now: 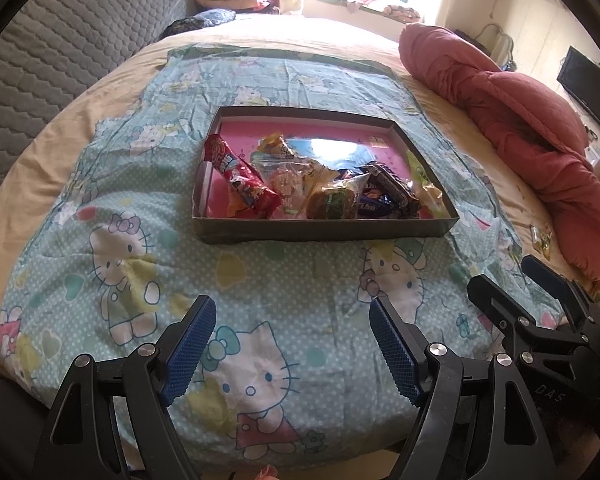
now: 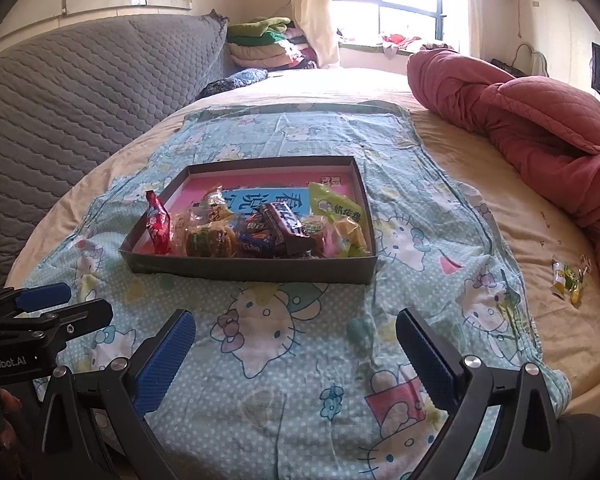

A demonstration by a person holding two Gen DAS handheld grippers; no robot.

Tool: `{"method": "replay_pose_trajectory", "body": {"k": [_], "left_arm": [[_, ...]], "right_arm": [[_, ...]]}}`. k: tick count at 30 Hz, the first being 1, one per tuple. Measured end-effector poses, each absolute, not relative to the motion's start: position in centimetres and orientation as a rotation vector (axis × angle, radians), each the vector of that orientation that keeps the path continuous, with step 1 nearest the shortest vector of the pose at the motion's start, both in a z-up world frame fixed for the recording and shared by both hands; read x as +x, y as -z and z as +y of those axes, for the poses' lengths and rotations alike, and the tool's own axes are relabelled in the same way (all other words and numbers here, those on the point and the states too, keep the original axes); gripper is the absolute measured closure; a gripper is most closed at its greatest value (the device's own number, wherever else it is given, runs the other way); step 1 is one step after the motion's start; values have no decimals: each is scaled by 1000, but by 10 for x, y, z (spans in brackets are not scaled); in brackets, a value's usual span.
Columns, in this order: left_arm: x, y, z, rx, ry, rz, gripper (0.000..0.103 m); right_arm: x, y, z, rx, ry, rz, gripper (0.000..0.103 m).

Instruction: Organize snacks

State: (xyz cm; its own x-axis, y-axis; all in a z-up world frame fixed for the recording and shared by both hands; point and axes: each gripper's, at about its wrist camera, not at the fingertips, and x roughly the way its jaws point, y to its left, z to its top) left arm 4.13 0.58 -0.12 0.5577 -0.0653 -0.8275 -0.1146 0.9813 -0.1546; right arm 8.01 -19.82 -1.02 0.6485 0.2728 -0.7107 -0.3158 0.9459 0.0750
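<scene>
A shallow grey box (image 1: 324,229) (image 2: 256,271) with a pink floor sits on a cartoon-cat cloth (image 1: 284,280) (image 2: 300,340) spread on the bed. Several wrapped snacks lie in its near half: a red packet (image 1: 242,180) (image 2: 159,222), a brown cake (image 1: 334,202) (image 2: 210,240), dark chocolate bars (image 1: 392,190) (image 2: 288,224), a green bag (image 2: 334,206). A small yellow-green snack pack (image 2: 566,280) (image 1: 540,237) lies loose on the beige sheet to the right. My left gripper (image 1: 292,348) and my right gripper (image 2: 296,356) hang open and empty over the cloth, short of the box.
A rolled red quilt (image 1: 520,128) (image 2: 532,120) lies along the right side of the bed. A grey quilted headboard (image 1: 60,60) (image 2: 80,92) stands on the left. Folded blankets (image 2: 268,44) are stacked at the far end by the window.
</scene>
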Motion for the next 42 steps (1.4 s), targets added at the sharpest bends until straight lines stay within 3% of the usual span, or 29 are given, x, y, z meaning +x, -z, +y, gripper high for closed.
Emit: {"method": "replay_pose_trajectory", "body": {"k": [42], "left_arm": [[44,4,10,-167,-88,988,23]], "right_arm": [[84,19,-194,-60,-355,816,2]]}}
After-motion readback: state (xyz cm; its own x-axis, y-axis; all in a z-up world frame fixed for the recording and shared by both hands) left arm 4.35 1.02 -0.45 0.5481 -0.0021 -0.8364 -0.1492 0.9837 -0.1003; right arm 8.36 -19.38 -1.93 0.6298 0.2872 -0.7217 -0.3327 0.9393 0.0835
